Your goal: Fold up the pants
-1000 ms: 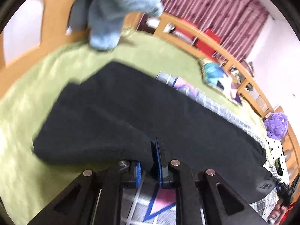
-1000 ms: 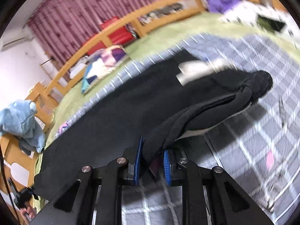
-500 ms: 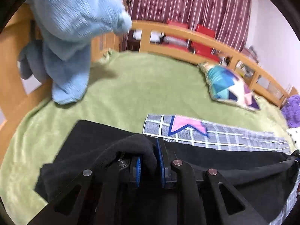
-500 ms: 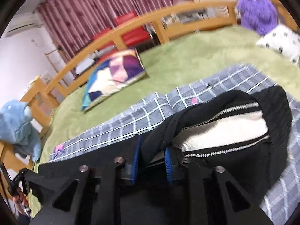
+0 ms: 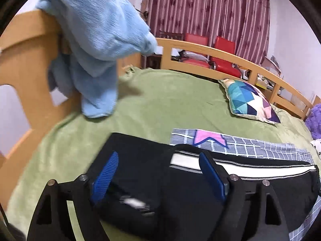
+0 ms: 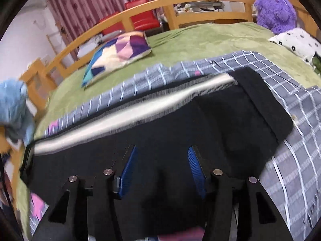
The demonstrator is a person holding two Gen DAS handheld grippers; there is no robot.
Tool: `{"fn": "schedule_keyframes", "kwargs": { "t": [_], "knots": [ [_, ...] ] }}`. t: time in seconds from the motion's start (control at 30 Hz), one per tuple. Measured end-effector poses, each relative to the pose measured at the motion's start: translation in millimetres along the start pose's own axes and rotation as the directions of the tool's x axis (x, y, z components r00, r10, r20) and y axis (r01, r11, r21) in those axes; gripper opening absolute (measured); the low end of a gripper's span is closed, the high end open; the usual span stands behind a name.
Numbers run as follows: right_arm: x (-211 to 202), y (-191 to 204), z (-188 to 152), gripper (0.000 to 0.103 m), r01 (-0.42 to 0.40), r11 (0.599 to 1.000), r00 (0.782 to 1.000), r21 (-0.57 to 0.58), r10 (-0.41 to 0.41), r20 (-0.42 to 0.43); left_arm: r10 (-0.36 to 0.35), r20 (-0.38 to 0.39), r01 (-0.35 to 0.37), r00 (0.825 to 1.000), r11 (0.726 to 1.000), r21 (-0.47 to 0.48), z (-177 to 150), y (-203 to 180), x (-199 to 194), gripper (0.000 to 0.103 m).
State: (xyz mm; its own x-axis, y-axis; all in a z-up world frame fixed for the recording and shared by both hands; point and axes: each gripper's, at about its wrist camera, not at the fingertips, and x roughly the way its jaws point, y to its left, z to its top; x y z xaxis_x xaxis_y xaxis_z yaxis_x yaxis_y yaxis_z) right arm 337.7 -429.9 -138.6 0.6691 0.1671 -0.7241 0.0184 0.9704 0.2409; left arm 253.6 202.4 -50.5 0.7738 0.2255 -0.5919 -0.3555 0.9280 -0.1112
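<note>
My left gripper [image 5: 158, 172] and right gripper [image 6: 162, 166] have just been opening and grip nothing now, their jaws spread above the black pants [image 6: 200, 124]. The pants lie folded lengthwise, white stripe along the far edge, across the grey checked blanket [image 6: 301, 130] on the green bed [image 5: 160, 104]. Before the next fold, I should lift both grippers clear without snagging cloth, then check that the 2 layers match.

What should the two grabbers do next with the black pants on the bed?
Probably pull both back and take a fresh grip for another fold. The left gripper and right gripper have just been opening and no longer pinch anything, and the black pants already lie doubled over lengthwise, white stripe on top.
</note>
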Motion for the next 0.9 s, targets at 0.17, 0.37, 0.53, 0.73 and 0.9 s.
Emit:
{"fn": "schedule_keyframes", "kwargs": {
  "t": [0.17,0.37,0.53,0.73,0.9],
  "knots": [
    [-23,14,-53,0.057,0.045,0.994,0.998,-0.100,-0.049,-0.039,-0.012,-0.084,0.011,0.996,1.000,-0.012,-33,24,-13,0.082],
    [-29,18,-101,0.058,0.048,0.993,0.995,-0.111,-0.057,-0.082,-0.022,-0.193,0.039,0.981,0.996,0.081,-72,4,18,0.082],
    [-27,12,-114,0.058,0.069,0.996,0.995,-0.052,-0.072,-0.070,0.087,-0.243,-0.060,0.966,0.991,0.118,-89,-13,69,0.082],
    [-33,-4,-121,0.058,0.111,0.994,0.993,0.011,-0.111,-0.049,0.141,-0.127,-0.123,0.982,0.982,0.142,-48,4,96,0.015],
    [-39,-11,-122,0.058,0.155,0.987,0.987,0.029,-0.154,-0.036,0.240,-0.066,-0.237,0.968,0.970,0.062,28,37,91,0.056]
  ]
}}
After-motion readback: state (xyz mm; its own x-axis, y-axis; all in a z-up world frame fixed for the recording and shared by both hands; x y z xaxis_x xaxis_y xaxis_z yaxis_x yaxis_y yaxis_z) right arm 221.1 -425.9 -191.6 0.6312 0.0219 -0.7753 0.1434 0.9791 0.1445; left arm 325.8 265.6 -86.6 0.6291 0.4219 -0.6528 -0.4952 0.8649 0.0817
